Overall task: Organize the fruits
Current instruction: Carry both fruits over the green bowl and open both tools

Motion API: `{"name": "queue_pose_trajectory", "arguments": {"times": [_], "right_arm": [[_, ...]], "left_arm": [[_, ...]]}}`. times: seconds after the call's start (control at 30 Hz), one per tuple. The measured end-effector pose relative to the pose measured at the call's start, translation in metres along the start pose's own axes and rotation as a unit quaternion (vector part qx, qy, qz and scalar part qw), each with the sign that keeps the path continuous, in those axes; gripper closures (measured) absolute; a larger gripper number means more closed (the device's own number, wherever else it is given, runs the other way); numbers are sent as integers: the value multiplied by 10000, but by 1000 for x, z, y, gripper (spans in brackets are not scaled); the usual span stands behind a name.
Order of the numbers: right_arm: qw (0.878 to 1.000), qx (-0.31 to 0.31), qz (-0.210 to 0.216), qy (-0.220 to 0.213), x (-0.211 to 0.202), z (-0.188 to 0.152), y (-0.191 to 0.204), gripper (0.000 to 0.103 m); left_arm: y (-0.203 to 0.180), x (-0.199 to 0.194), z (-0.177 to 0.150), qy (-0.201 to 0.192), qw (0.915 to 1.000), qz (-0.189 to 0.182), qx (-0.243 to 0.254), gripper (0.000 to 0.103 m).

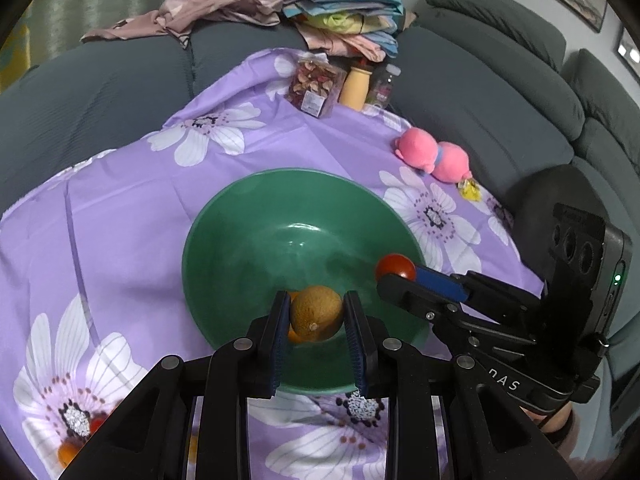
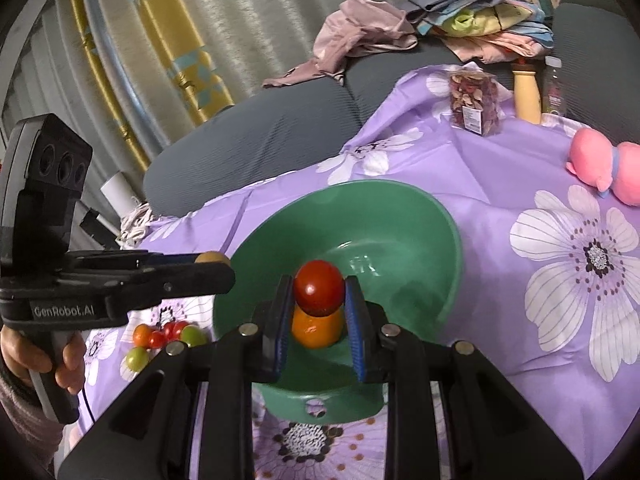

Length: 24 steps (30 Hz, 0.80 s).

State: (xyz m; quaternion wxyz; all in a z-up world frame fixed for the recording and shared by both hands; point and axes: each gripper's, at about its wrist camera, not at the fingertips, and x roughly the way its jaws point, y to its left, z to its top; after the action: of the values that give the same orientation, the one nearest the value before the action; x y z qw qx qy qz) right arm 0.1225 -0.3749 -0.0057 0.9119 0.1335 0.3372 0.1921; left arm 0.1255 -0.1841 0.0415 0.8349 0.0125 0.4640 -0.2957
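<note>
A green bowl (image 1: 240, 248) stands on the purple flowered cloth, and an orange fruit (image 2: 316, 332) lies inside it. My left gripper (image 1: 318, 304) is shut on a brownish-yellow round fruit (image 1: 316, 314) above the bowl's near side. In the right wrist view my right gripper (image 2: 318, 294) is shut on a red tomato (image 2: 319, 288), held over the green bowl (image 2: 420, 240) just above the orange fruit. The right gripper (image 1: 400, 276) and its red tomato (image 1: 396, 267) also show at the bowl's right rim. The left gripper (image 2: 216, 266) reaches in from the left.
Several small red, orange and green tomatoes (image 2: 164, 336) lie on the cloth left of the bowl. A pink plush toy (image 1: 434, 156), a packet of dried petals (image 1: 316, 88) and bottles (image 1: 356, 88) sit farther back. Piled clothes (image 1: 320, 12) rest on the grey sofa.
</note>
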Motion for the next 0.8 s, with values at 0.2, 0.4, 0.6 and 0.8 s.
{"name": "queue_pose_trajectory", "arguments": {"times": [0.2,0.4,0.6,0.8], "right_arm": [[9997,-124,-200,-9,9,0,-1,78],[9999,-22,-154,-21,9,-4,-10,77],[9999,-66,-87,-5,10,-9,-8,76],[9999,52,-40,-122,4,-8,-14,75]], "left_arm": [[-1,10,0,118,9998,156,55,76],[-5,18,-2,179,9993,305,79,76],[-9,23,-3,191,9988,441,96,76],[-13,26,-3,221,9985,490,109,76]]}}
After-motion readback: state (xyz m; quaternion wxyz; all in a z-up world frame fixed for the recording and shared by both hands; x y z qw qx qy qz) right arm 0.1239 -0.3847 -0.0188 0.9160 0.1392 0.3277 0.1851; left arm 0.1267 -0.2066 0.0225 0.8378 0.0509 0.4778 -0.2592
